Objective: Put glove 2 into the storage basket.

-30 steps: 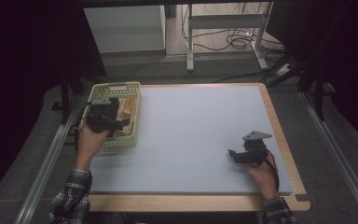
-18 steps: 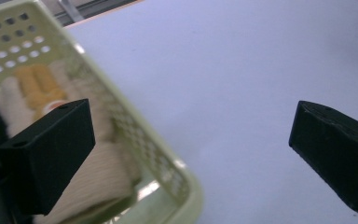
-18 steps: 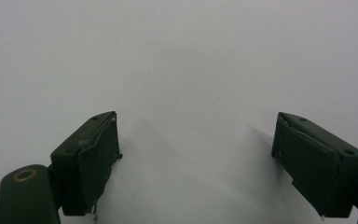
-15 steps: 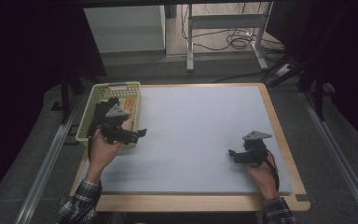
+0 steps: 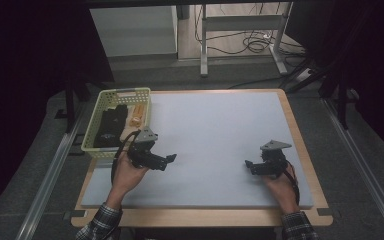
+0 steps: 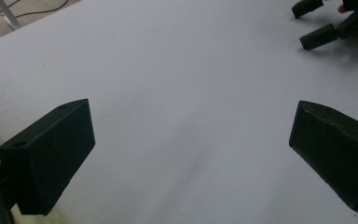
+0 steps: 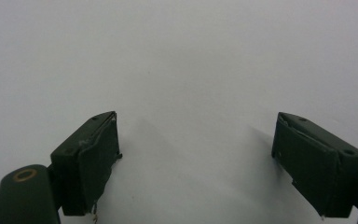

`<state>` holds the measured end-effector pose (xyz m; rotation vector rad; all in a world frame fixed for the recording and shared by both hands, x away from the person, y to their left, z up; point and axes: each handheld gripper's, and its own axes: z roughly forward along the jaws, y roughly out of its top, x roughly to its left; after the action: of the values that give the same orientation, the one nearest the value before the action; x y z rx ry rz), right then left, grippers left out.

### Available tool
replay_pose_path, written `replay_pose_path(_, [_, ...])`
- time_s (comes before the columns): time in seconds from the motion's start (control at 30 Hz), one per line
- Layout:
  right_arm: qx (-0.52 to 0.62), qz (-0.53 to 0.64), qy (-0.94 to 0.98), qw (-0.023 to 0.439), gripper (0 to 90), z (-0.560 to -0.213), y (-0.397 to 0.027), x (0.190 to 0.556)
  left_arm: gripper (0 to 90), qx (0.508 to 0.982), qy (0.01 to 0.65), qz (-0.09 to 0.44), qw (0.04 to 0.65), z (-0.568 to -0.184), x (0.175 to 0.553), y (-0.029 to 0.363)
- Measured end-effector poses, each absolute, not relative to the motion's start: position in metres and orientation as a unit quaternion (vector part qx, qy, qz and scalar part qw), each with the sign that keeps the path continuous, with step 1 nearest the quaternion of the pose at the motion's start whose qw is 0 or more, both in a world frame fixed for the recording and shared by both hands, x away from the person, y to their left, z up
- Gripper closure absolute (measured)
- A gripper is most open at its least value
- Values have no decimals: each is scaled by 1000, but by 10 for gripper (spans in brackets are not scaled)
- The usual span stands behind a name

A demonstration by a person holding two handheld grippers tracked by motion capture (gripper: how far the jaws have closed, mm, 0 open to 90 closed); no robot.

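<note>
Basket (image 5: 91,131) things, tan and black, wait at the upper left, so we hold our right gripper (image 5: 250,166) and left gripper (image 5: 170,161) low with jaws apart, and next we should reach back in.

Dim overall, murky black at both sides of the high view. Soft overhead light on the white mat (image 5: 220,130), no glare. Faint blurred shadows beneath the jaws in the right gripper view. Near jaws soft and out of focus in the left gripper view; slight grain throughout.
</note>
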<state>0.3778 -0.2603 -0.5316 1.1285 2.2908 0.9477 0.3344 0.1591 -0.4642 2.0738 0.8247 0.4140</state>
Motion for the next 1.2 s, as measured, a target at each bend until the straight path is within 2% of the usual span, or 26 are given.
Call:
replay_pose_path(0.6, [406,340,822,208,145,-532,-260,377,0,843,320,139,409,-521,322,138])
replay_pose_path(1.0, [406,340,822,208,145,-532,-260,378,0,867,322,145,350,-545,325,129])
replay_pose_path(1.2, [405,340,823,208,145,-532,-260,378,0,865,337,116,353,-548,331,131])
